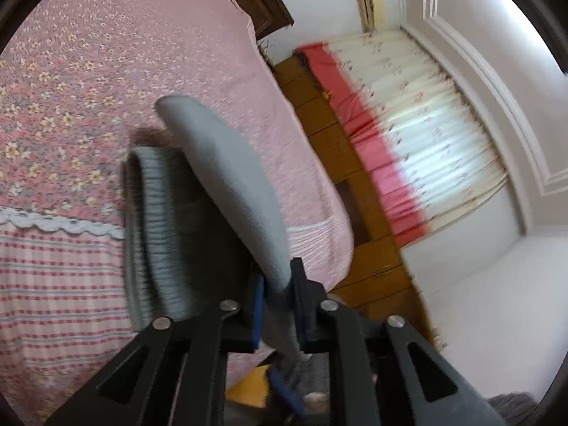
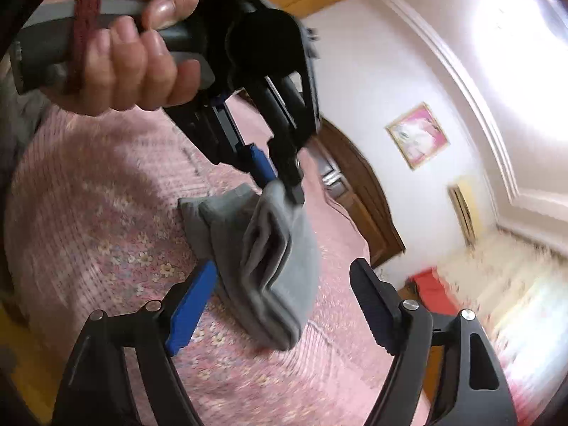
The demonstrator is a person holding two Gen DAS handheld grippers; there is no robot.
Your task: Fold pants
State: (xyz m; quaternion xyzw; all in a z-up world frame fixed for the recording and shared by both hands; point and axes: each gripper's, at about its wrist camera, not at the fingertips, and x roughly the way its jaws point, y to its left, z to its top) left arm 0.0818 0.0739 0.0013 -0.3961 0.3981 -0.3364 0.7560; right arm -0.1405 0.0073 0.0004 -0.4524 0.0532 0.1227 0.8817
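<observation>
Right gripper (image 2: 284, 305) jaws standing apart, gripping nothing, folded grey pants (image 2: 269, 259) hanging between them at 12 o'clock. Left gripper (image 1: 278, 305) jaws clamping pants edge, bundle dangling over pink floral bedspread (image 2: 106, 220). Hand (image 2: 120, 53) at 10 o'clock gripping left gripper's handle. Beyond, at 2 o'clock, dark wooden headboard (image 2: 358, 198) and framed picture (image 2: 419, 135) on white wall.

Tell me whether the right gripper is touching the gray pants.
Cannot tell. In the right wrist view the right gripper has its jaws wide open, while its blue finger overlaps the edge of the gray pants, with no visible gap.
</observation>
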